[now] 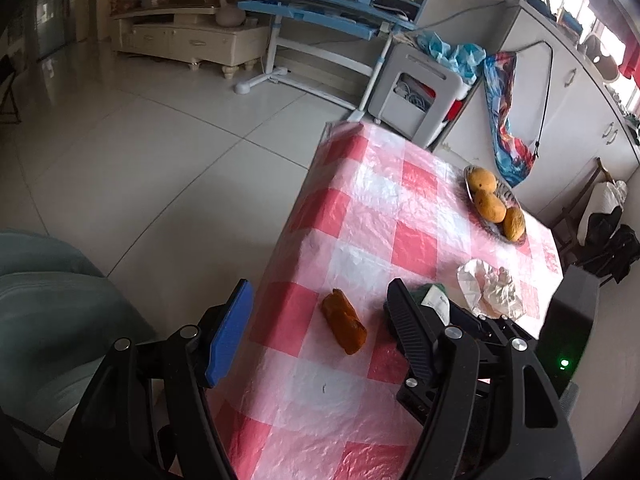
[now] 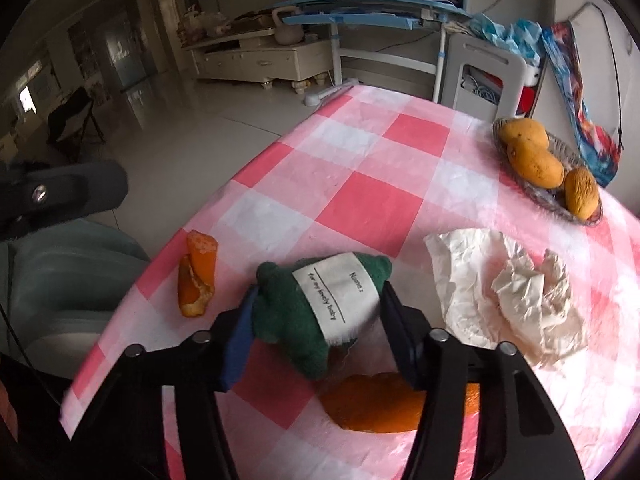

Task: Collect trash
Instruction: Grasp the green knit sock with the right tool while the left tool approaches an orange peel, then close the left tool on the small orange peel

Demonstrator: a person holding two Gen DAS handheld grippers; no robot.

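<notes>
Right claw (image 2: 316,308) grips green cloth (image 2: 304,316) (white label up); left claw (image 1: 320,320) gapes wide over orange peel (image 1: 345,321).

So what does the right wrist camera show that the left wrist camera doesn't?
Only the right wrist view shows the label on the green cloth between the right gripper's fingers, and a second orange peel beneath it.

Only the left wrist view shows the open left gripper and a black box with a green light beside the table.

Both show the peel strip, the crumpled paper, the fruit plate and the checked tablecloth.
</notes>
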